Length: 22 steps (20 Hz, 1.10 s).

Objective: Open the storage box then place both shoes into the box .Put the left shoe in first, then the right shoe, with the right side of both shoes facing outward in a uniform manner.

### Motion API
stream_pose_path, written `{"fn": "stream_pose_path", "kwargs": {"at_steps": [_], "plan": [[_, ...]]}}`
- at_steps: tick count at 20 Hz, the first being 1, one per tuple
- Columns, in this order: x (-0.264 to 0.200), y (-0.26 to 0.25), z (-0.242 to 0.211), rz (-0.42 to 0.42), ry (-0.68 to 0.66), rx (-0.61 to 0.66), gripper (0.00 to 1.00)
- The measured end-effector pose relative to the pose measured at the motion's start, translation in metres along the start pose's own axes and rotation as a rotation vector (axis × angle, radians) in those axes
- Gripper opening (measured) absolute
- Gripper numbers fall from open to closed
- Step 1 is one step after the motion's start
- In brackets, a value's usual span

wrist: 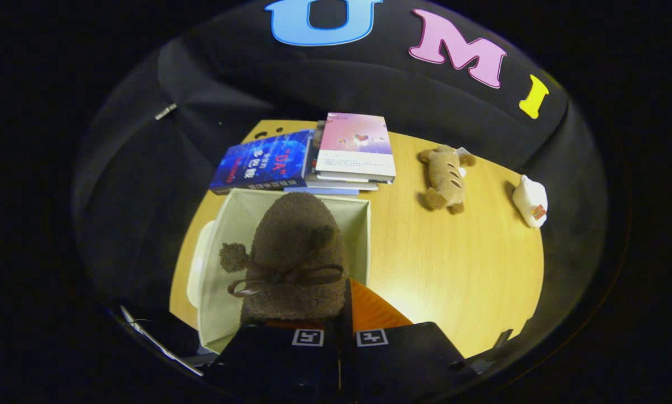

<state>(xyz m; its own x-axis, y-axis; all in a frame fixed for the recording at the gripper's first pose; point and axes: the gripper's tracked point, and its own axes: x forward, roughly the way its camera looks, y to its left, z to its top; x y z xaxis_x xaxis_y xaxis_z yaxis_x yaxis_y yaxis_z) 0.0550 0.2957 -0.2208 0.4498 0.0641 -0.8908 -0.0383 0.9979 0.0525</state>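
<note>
The hand-held gripper (340, 314) has its fingers together, clamped on the heel end of a brown fuzzy slipper shoe with a ribbon bow (297, 252), which hangs toe-forward over the open pale fabric storage box (358, 224), likely so it can drop straight in. Beyond the box on the wooden worktop (454, 269) lies a stack of books (325, 157); a brown plush toy (445, 177) sits well clear, obstructing nothing.

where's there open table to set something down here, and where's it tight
The widest bare patch of the light wooden table runs from the open cream fabric storage box out to the brown plush toy and white plush toy. It is crowded behind the box, by the stacked books. The gripper holds a fuzzy brown bow-trimmed shoe over the box.
</note>
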Motion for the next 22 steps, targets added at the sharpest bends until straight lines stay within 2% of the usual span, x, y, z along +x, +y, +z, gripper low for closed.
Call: {"fn": "stream_pose_path", "kwargs": {"at_steps": [2,6,8,9,10,12,16,17,22], "plan": [[0.024,-0.008,-0.008,-0.098,0.031,-0.061,0.07],[0.029,0.002,-0.017,-0.137,0.057,-0.093,0.07],[0.029,0.009,-0.020,-0.124,0.058,-0.107,0.16],[0.029,0.011,-0.025,-0.117,0.070,-0.110,0.28],[0.028,0.014,-0.027,-0.098,0.066,-0.105,0.29],[0.025,0.025,-0.028,-0.049,0.044,-0.115,0.41],[0.000,0.036,-0.024,0.033,-0.020,-0.108,0.94],[-0.004,0.039,-0.023,0.057,-0.039,-0.105,0.99],[-0.040,0.023,-0.009,0.191,-0.163,-0.043,0.99]]}}
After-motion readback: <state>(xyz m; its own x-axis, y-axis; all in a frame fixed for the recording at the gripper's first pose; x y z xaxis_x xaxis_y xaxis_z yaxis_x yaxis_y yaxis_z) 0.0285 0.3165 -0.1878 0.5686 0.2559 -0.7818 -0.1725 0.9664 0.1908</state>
